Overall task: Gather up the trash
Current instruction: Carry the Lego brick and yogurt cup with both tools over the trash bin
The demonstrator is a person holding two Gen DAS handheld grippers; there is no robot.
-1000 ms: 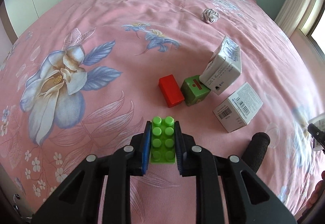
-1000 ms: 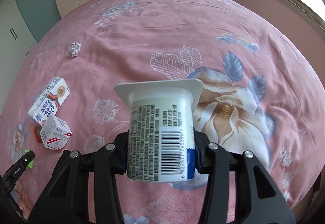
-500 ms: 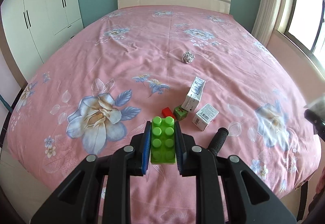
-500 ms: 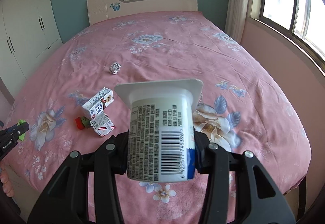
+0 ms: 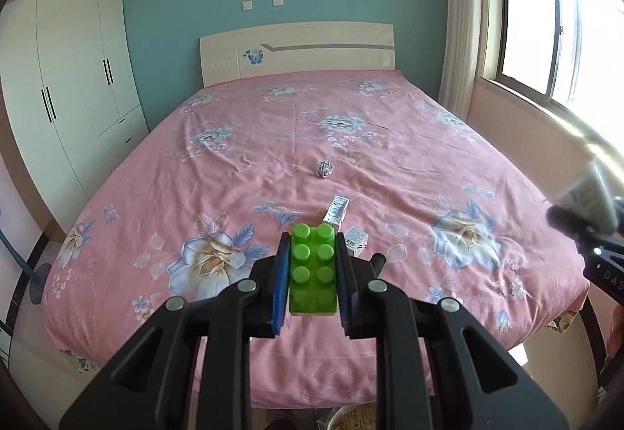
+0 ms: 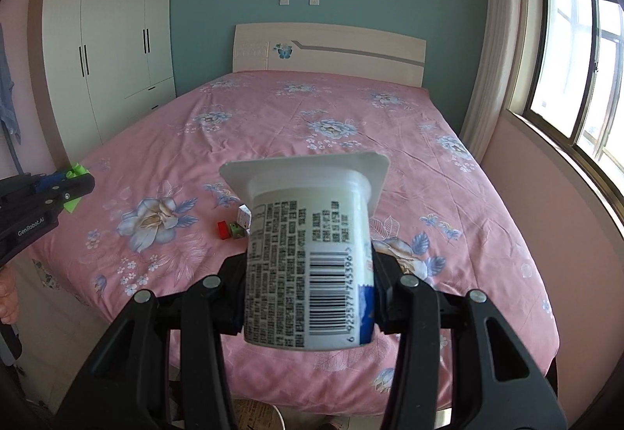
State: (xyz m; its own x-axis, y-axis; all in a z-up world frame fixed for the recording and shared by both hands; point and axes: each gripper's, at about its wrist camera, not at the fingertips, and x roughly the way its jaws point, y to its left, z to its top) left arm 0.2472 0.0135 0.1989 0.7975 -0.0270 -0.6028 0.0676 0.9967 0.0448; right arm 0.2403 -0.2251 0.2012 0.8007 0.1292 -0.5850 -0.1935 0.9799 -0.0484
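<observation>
My left gripper (image 5: pixel 312 268) is shut on a green toy brick (image 5: pixel 312 274) and holds it in the air off the foot of the bed. My right gripper (image 6: pixel 310 270) is shut on a white yogurt cup (image 6: pixel 310 262), also off the foot of the bed. On the pink bedspread lie a milk carton (image 5: pixel 336 210), a small white box (image 5: pixel 356 239), a crumpled paper ball (image 5: pixel 324 169), a red block (image 6: pixel 222 229) and a green block (image 6: pixel 236 230). The left gripper also shows at the left edge of the right wrist view (image 6: pixel 50 192).
The bed (image 5: pixel 273 141) has a cream headboard (image 5: pixel 296 49) at the far wall. A white wardrobe (image 5: pixel 66 86) stands on the left, a window (image 5: pixel 561 32) on the right. Something round shows on the floor under the bed's foot (image 6: pixel 257 414).
Both grippers have pulled back and up from the bedspread with their loads. The bed items now look small and far, and the whole bed and room are in view.
</observation>
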